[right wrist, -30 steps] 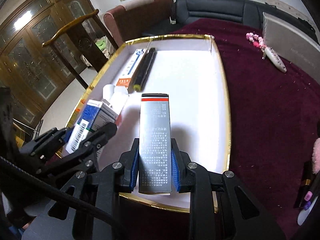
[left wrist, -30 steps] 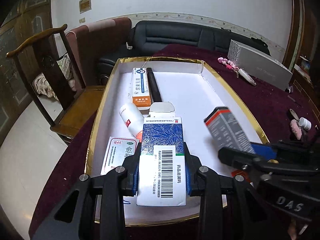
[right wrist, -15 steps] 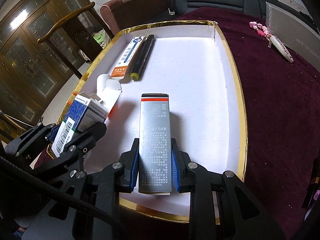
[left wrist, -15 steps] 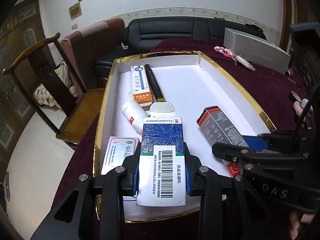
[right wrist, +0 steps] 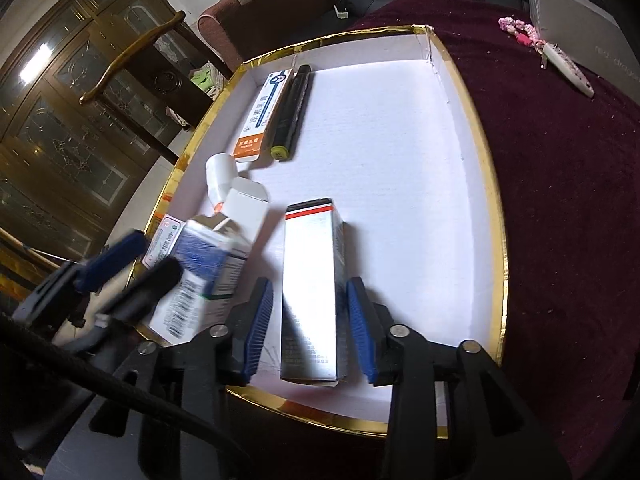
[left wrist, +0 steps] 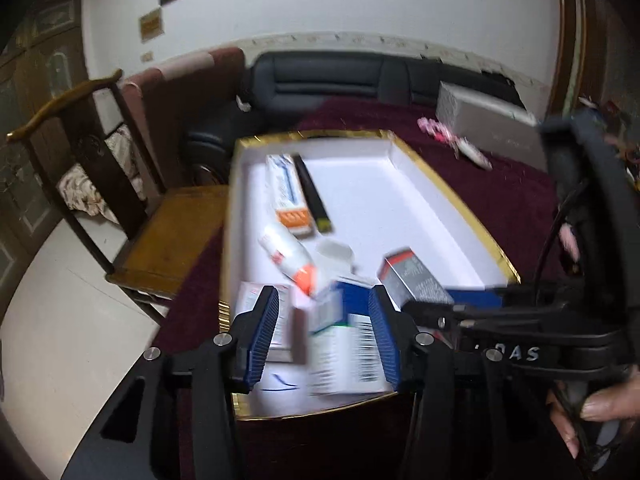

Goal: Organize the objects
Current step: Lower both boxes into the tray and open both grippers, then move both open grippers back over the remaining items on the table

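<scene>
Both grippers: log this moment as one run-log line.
left gripper: jaws just opening, blue box released | right gripper: jaws just opening, silver box released | both boxes in tray

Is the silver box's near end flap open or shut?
Cannot tell: the silver box lies flat in the tray, its near end facing away from view.
</scene>
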`<state>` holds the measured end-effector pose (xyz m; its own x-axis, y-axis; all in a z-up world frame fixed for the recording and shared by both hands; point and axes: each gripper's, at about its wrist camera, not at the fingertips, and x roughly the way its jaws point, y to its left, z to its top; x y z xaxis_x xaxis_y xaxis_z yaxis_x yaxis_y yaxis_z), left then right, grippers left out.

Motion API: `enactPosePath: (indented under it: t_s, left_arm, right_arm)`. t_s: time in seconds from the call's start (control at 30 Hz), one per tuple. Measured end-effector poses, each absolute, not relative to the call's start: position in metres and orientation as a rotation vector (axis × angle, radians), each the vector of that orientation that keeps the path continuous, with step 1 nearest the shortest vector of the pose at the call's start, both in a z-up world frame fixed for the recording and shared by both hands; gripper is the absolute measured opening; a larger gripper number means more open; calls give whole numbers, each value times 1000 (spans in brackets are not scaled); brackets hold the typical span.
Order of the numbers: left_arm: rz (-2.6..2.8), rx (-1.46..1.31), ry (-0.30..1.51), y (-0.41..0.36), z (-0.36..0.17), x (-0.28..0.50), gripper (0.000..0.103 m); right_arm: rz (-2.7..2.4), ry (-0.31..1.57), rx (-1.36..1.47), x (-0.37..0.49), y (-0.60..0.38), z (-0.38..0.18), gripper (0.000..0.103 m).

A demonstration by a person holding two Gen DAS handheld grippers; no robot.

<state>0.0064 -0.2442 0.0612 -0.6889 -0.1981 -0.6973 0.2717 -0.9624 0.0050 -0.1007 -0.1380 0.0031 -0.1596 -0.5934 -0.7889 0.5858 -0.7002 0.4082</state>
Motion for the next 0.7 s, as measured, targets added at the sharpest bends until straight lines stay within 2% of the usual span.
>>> enactPosePath:
  t_s: [0.23, 0.5, 0.7]
  left_arm:
    - [-2673, 991, 258, -270, 82, 25, 47]
    - [-2666, 994, 262, -267, 81, 24, 47]
    - [-2689, 1014, 199, -243, 86, 24, 47]
  right_arm:
    - [-1814, -87, 1342, -92, -153, -2, 38]
    - [-1861, -123, 1308, -92, -138, 13, 38]
    - [-1888, -155, 1271, -87, -116, 24, 38]
